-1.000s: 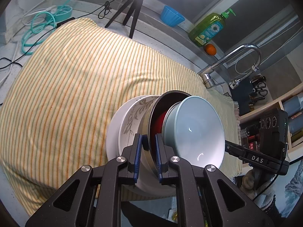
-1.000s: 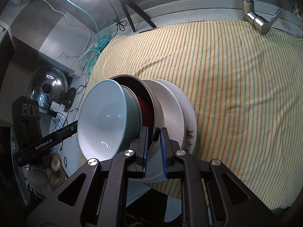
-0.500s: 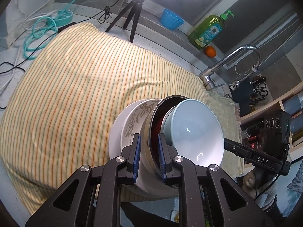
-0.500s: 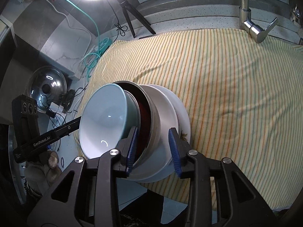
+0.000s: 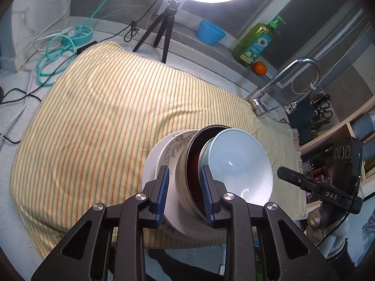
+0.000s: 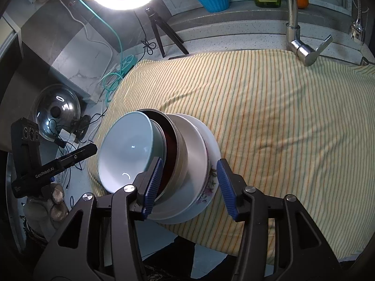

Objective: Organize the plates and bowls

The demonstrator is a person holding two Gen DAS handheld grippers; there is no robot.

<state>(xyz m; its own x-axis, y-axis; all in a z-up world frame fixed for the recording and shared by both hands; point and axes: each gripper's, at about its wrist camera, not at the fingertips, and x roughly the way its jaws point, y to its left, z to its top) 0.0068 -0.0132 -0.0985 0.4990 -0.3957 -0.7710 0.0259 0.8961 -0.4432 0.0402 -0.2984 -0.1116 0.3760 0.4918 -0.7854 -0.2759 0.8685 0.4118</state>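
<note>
Striped cloth (image 6: 281, 117) near counter edge: your left gripper (image 5: 184, 194) and right gripper (image 6: 187, 185), jaws just opening, released; nested stack (image 6: 168, 164) could slide off.

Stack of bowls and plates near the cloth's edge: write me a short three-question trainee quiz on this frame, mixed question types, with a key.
1. True or false: the light blue bowl sits innermost in the nested stack, inside the metal bowl.
2. Multiple choice: the stack rests on A) bare counter, B) the striped cloth, C) a sink rack.
3. Short answer: are the right gripper and the left gripper clamped on the stack?

Key
1. True.
2. B.
3. No. Both sets of jaws have just been opening; they straddle the stack's near rims with gaps visible at the pads.
</note>
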